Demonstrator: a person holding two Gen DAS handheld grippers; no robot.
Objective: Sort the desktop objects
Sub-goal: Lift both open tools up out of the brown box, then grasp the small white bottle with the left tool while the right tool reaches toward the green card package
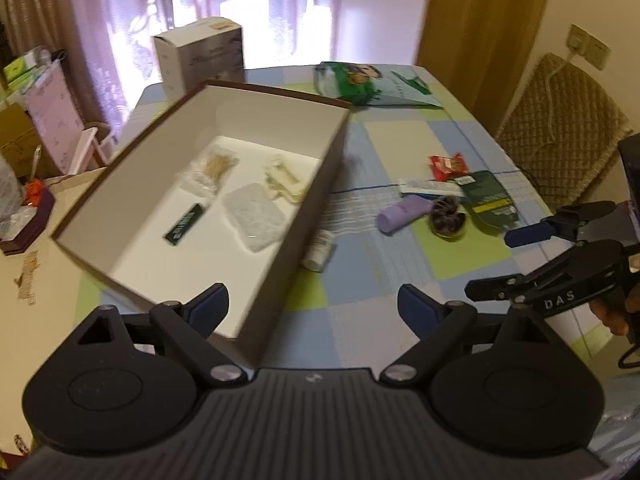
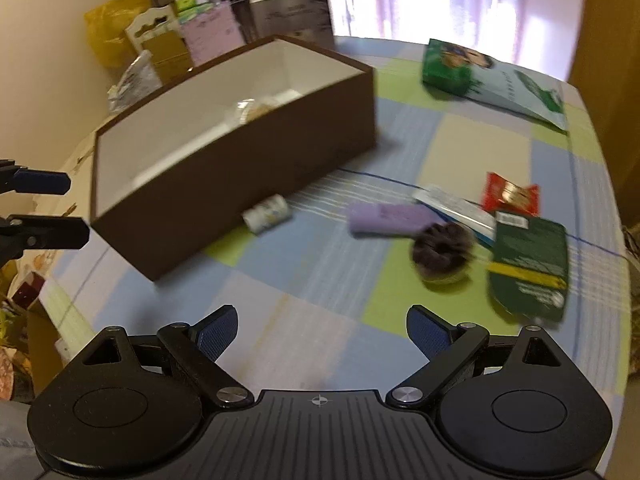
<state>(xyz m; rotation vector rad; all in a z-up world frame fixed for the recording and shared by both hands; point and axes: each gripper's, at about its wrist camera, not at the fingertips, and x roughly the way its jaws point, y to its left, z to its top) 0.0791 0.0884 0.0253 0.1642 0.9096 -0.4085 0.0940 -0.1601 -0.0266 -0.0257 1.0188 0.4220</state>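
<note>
Right wrist: brown box (image 2: 240,152) beside bottle (image 2: 266,214)

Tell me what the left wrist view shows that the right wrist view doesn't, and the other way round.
Only the left wrist view looks down into the brown box and shows its floor: a green packet, a clear bag and pale items. Only the right wrist view shows the box's dark outer side and a yellow bag behind it. Both show the small white bottle beside the box, the purple tube, the red packet, the checked tablecloth and empty, open jaws.
</note>
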